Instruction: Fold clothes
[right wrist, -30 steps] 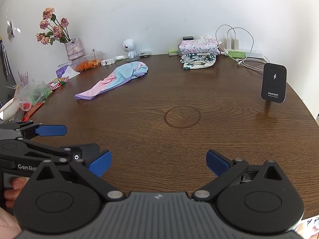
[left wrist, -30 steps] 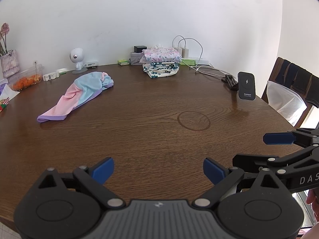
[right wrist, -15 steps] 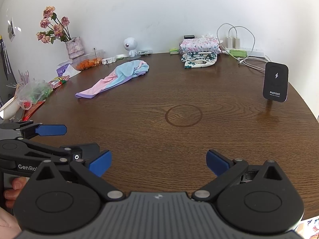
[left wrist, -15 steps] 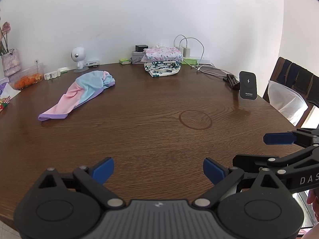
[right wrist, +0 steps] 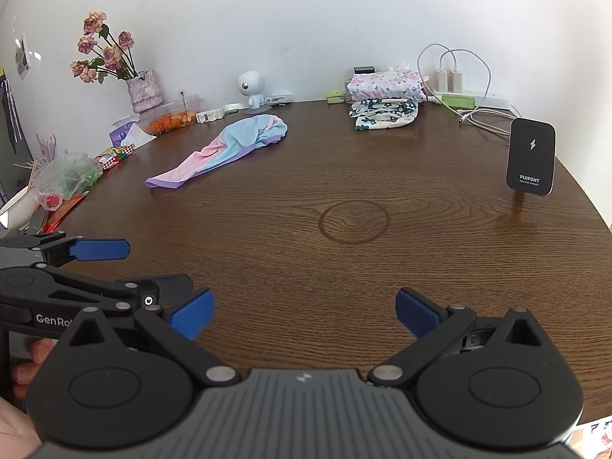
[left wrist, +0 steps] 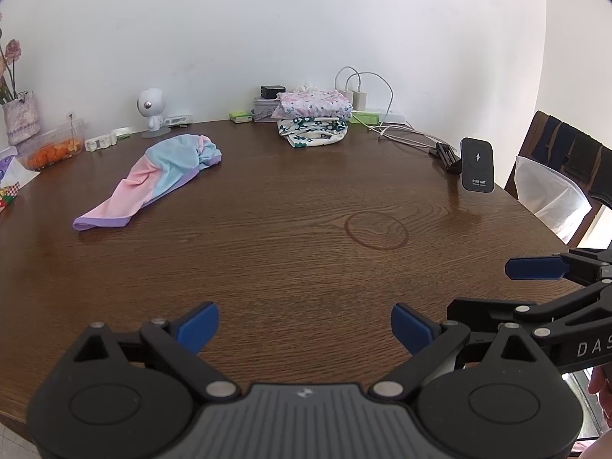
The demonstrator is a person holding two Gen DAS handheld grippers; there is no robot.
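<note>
A pink, light-blue and purple garment [left wrist: 153,179] is seen lying crumpled in a long heap on the far left part of the round wooden table [left wrist: 290,275], its purple-edged hem [left wrist: 101,223] pointing towards the near side and its bunched end towards the wall. It is judged to be light, soft and limp, so it is likely to sag and slide on the smooth wood when lifted; the flat hem and the outer edges are judged the best places to be pinched, one corner for each pair of tongs. Behind it a small white robot-shaped figure [left wrist: 151,111] and a clear tub of orange food [left wrist: 51,147] are set by the wall, and to the right a stack of folded floral clothes [left wrist: 311,116] is placed, well apart from the garment. Further right, charger cables [left wrist: 401,132] and an upright wireless charger [left wrist: 477,164] are found, and a vase of dried roses [right wrist: 143,90] at the left edge. Nothing lies between the tongs and the garment. The left tongs [left wrist: 305,325] are held wide apart and hold nothing, near the table's front edge; the right tongs [right wrist: 305,311] are likewise spread wide and bare, just beside them.
</note>
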